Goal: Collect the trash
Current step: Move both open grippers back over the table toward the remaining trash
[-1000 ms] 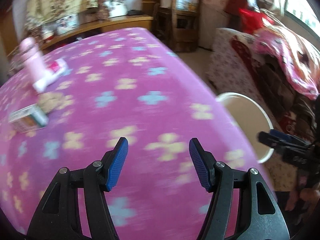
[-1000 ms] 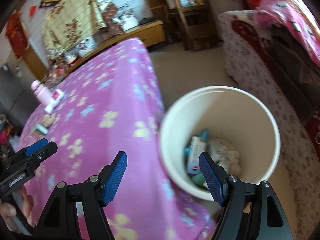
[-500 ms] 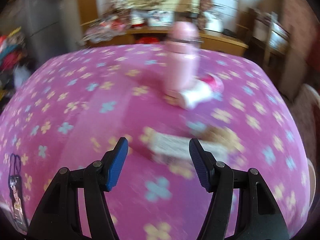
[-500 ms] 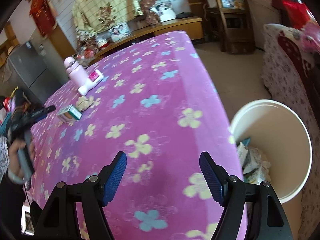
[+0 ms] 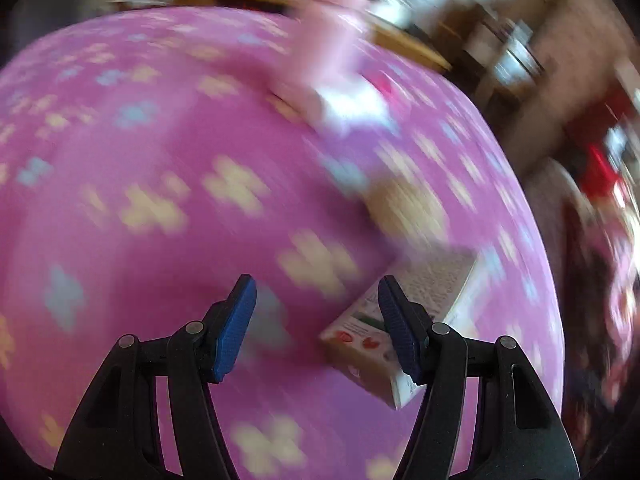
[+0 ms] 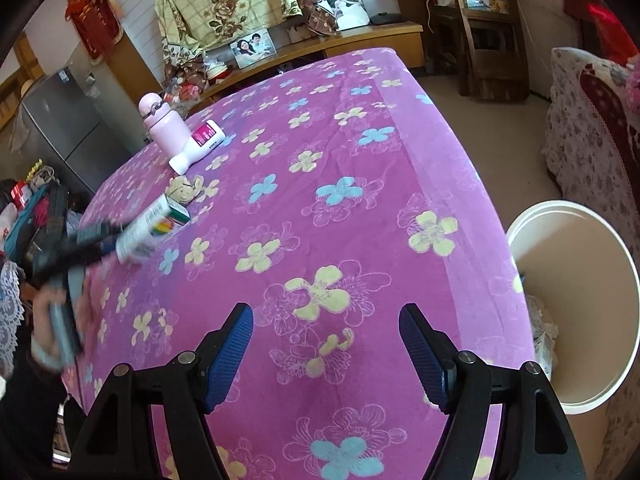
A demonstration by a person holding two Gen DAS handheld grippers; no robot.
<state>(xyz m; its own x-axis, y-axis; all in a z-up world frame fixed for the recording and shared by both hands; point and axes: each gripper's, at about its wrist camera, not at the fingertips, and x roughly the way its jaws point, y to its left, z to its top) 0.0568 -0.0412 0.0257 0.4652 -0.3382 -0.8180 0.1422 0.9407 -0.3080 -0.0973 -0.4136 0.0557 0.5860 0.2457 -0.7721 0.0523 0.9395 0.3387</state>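
Fingers [image 5: 235,330] of the left gripper [image 5: 314,326] stand apart over the purple flowered counter [image 5: 132,152], nothing pressed between them. The small carton [image 5: 404,320] lies on the cloth just beside them; one corner seems to reach behind the right-hand finger, but the blur hides whether it touches. In the right wrist view the left gripper [image 6: 94,240] hovers at the carton [image 6: 154,232], with a crumpled wad [image 6: 182,189], a white bottle [image 6: 198,146] lying down and a pink flask [image 6: 162,124] beyond. The right gripper [image 6: 326,354] is open and empty over bare cloth, and the white bin [image 6: 624,264] stands off the counter's edge, some trash already inside.

The step in hand looks like reaching for the carton. Next the left gripper should shift until the carton sits squarely between the fingers, then close.
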